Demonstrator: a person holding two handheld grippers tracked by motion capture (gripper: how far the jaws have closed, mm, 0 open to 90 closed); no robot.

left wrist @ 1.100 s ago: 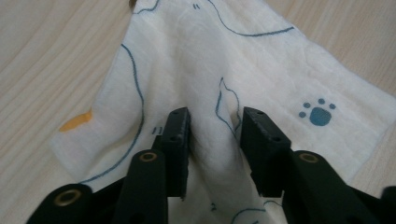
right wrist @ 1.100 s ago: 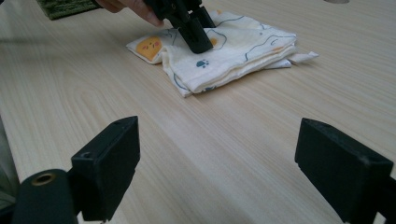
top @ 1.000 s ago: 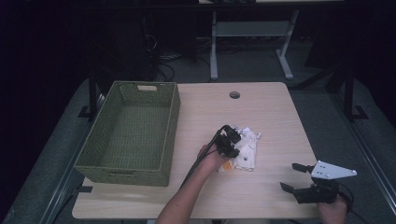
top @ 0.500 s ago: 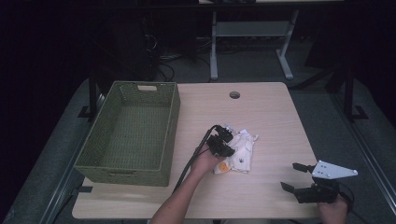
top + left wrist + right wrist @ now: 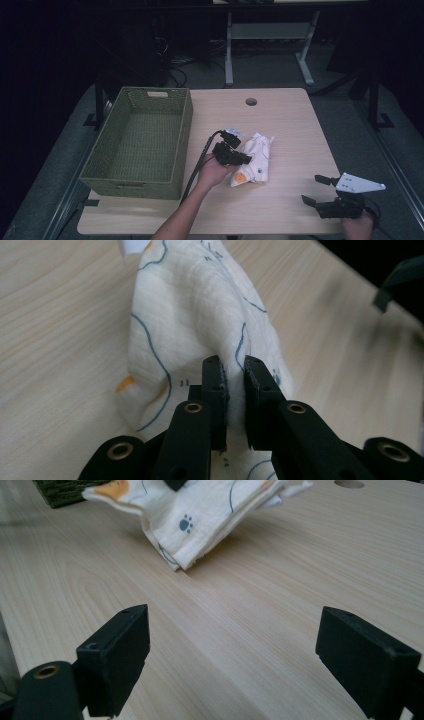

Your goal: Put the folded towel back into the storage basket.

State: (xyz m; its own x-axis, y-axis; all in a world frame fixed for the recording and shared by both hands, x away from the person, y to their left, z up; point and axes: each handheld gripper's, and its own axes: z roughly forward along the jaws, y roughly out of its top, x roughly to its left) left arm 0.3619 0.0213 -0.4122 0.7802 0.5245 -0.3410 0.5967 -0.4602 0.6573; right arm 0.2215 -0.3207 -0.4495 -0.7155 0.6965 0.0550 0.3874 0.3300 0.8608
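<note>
Lifting now, the left gripper (image 5: 246, 158) has just closed on a fold of the white printed cloth (image 5: 254, 161) and drags it nearer the green basket (image 5: 181, 145), a likely drop-off. Cloth hangs bunched mid-table, paw print and orange patch showing. Right gripper (image 5: 316, 190) waits wide, empty.

Soft cloth, pale wood, woven basket, matt black plastic

The cloth (image 5: 195, 305) is thin crinkled cream fabric, matt, printed with blue lines and orange patches; the counter (image 5: 280, 580) is light wood-grain laminate, smooth with a faint sheen; the basket (image 5: 140, 142) is coarse green weave, rough and dull; the left gripper (image 5: 233, 371) has matt black plastic fingers (image 5: 215, 385) with brassy metal rivets
</note>
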